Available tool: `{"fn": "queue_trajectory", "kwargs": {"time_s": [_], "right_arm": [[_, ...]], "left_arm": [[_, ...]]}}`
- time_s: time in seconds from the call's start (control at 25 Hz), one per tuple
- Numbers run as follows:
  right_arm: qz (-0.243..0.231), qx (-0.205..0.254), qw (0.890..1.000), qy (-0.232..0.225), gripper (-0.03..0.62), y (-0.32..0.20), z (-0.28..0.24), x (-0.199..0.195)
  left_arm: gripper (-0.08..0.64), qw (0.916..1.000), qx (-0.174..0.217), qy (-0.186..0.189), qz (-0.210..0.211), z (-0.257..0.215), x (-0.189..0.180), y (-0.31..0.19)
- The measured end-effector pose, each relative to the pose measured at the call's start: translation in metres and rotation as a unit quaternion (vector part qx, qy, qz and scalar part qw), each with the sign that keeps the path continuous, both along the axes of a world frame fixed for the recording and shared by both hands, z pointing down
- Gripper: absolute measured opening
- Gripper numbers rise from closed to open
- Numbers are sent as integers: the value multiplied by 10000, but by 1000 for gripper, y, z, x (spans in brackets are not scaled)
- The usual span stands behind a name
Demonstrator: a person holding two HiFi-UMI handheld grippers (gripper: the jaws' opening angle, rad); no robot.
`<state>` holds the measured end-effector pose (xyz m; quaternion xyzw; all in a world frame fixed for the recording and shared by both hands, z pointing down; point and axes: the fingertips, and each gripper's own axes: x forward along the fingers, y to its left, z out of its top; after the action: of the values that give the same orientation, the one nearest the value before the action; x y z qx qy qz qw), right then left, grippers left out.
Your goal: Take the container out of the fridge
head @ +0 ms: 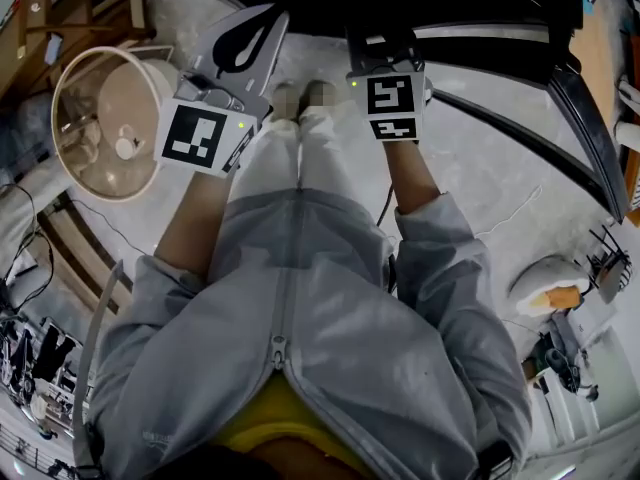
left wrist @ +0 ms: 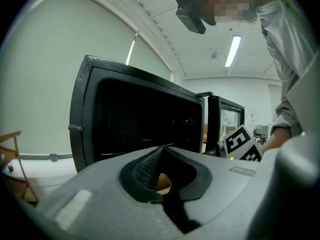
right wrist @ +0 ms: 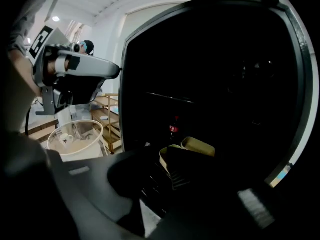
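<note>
The black fridge (right wrist: 280, 84) stands open in the right gripper view, its inside very dark. Two beige containers sit low inside, a near one (right wrist: 164, 158) and a far one (right wrist: 199, 146), with a red-labelled bottle (right wrist: 173, 127) behind them. My right gripper (right wrist: 156, 165) reaches in with its jaws apart about the near container's rim. The rim lies by the ribbed right pad (right wrist: 177, 181), and I cannot tell whether they touch. My left gripper (left wrist: 161, 150) is held up before the fridge's dark front (left wrist: 135, 119), its tips together and nothing in it.
A round pale table (head: 105, 118) with a white cup on it stands on the left, close to the left gripper. A wooden shelf (right wrist: 107, 109) is beside the fridge. The person's legs and feet (head: 300, 98) are on the white floor between the grippers.
</note>
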<state>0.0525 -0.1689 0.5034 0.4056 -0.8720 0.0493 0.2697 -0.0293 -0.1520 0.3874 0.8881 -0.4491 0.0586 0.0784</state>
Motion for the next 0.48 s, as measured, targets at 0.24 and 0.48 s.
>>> {"fn": "queue_trajectory", "kwargs": {"time_s": [0.24, 0.48], "right_arm": [[-30, -217, 9988, 446, 84, -9, 30, 9], [-289, -333, 9936, 1043, 97, -21, 70, -1]], "left_arm": [[5, 9999, -76, -115, 92, 23, 3, -4], [5, 9994, -210, -196, 193, 62, -3, -10]]}}
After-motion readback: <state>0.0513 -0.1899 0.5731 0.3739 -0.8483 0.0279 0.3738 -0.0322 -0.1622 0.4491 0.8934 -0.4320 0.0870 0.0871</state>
